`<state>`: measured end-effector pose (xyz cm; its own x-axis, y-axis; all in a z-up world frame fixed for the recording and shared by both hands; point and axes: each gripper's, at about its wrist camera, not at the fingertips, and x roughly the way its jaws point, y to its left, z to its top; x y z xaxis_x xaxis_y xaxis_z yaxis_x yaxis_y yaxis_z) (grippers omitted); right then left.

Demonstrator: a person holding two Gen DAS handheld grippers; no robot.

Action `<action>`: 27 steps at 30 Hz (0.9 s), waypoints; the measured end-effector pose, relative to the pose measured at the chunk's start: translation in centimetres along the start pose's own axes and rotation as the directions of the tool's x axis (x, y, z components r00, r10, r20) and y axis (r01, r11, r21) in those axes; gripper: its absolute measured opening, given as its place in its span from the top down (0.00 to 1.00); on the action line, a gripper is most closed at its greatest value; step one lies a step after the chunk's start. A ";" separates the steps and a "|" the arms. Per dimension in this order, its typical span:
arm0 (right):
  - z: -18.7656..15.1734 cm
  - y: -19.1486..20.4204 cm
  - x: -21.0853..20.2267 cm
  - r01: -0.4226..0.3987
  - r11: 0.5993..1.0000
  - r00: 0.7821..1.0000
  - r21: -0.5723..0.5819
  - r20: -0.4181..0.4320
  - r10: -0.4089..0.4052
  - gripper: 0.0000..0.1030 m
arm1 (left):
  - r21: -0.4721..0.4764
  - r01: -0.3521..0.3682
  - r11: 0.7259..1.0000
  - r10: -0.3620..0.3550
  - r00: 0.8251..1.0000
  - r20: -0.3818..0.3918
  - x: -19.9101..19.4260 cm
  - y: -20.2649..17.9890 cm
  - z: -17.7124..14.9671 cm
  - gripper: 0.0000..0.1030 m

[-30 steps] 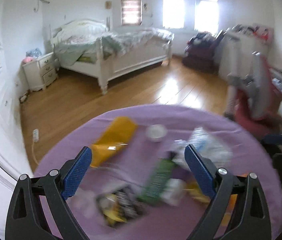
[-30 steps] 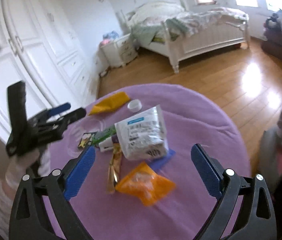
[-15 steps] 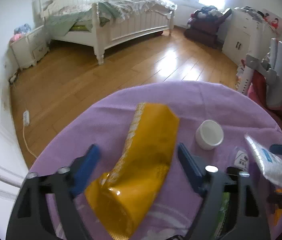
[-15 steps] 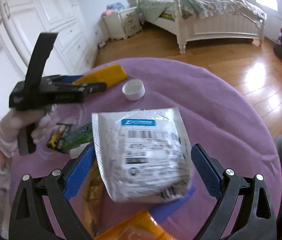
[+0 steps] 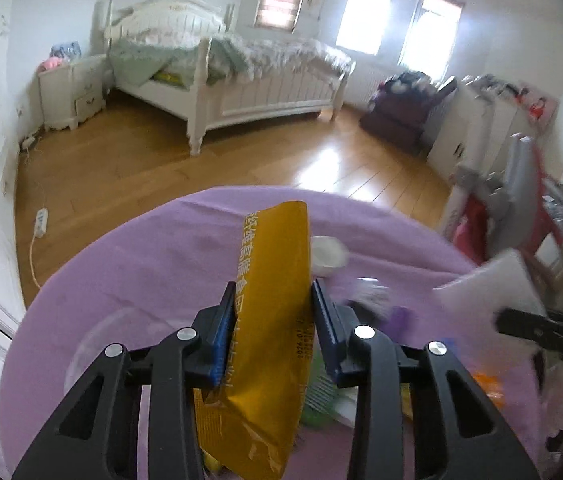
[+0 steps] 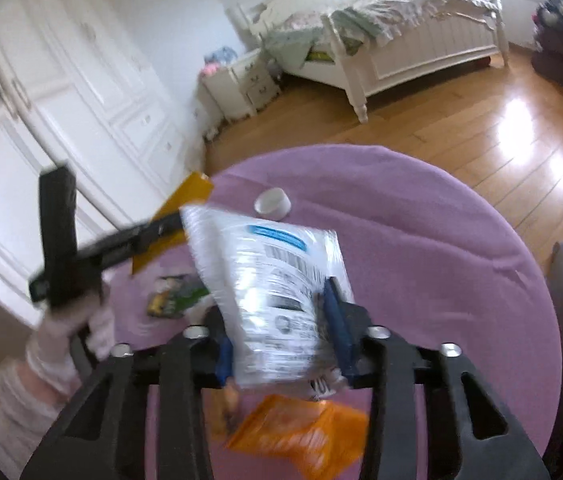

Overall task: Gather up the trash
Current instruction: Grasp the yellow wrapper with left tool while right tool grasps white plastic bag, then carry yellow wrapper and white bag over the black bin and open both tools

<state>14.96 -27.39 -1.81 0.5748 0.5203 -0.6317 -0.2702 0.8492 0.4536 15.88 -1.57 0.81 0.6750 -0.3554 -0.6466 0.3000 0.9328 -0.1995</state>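
Two grippers closing: left gripper [image 5: 271,320] pinches one yellow pouch [image 5: 269,320], right gripper [image 6: 277,320] one white packet [image 6: 273,292], above the tabletop [image 6: 441,280].

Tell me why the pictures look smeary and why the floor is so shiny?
Right wrist view: the white plastic bag and orange packet are smeared by motion blur. Left wrist view: the yellow packet looks sharp, but the right side blurs. In both views window light glares off the wooden floor, and the fisheye lens bends the room's edges.
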 end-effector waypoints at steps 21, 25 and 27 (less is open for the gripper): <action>-7.8 -8.8 -21.1 -0.120 0.957 0.953 0.265 0.300 0.037 0.72 | 0.145 0.285 0.948 -0.297 0.953 0.066 -5.5 -23.0 -4.2 0.65; -9.5 -11.7 -24.7 -0.058 0.953 0.938 0.298 0.343 -0.050 0.72 | 0.194 0.339 0.921 -0.349 0.937 0.021 -4.2 -27.2 -4.8 0.65; -10.6 -13.5 -26.9 -0.032 0.944 0.926 0.328 0.365 -0.095 0.72 | 0.208 0.368 0.906 -0.376 0.927 -0.003 -3.5 -29.2 -5.0 0.65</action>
<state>-5.00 -51.91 2.35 0.8399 0.3681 -0.3989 -0.0202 0.7555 0.6548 1.38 -27.27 5.26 0.5108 -0.6797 -0.5264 0.6604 0.7023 -0.2658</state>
